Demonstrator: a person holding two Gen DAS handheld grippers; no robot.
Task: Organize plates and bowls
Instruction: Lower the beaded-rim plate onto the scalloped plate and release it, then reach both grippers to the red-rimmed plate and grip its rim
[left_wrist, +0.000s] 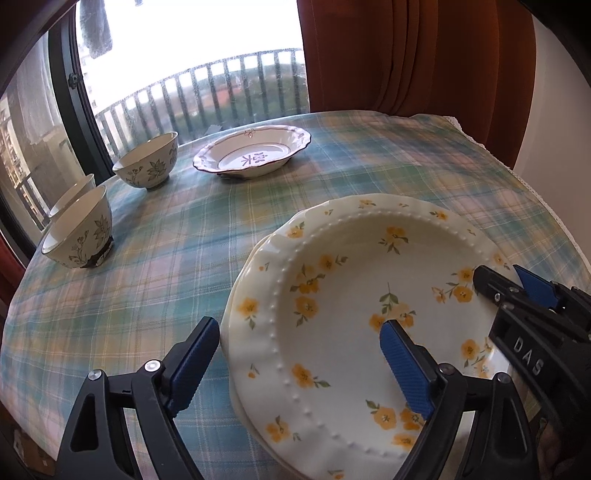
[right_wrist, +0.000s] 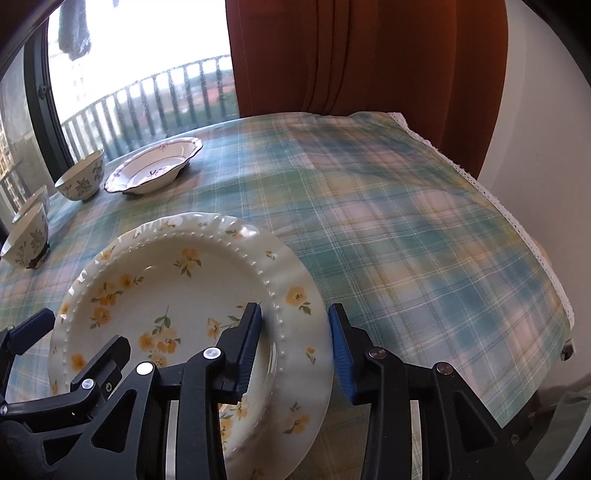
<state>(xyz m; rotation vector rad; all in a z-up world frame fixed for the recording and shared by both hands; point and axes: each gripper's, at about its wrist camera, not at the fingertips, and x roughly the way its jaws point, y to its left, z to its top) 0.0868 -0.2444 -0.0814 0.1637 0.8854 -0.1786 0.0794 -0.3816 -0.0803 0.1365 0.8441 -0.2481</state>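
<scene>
A cream plate with yellow flowers (left_wrist: 354, 295) lies on another like it near the table's front; it also shows in the right wrist view (right_wrist: 177, 280). My left gripper (left_wrist: 299, 365) is open, its jaws astride the plate's left rim. My right gripper (right_wrist: 295, 347) is open, its jaws either side of the plate's right rim, and shows at the right of the left wrist view (left_wrist: 517, 288). A white dish with a dark scalloped rim (left_wrist: 255, 153) sits far back. Three floral bowls (left_wrist: 147, 162) (left_wrist: 79, 230) (left_wrist: 74, 192) stand at the far left.
The table wears a blue-green plaid cloth (right_wrist: 406, 229) with a lace edge at the right. A window with a balcony railing (left_wrist: 192, 92) and a rust curtain (right_wrist: 369, 55) stand behind the table.
</scene>
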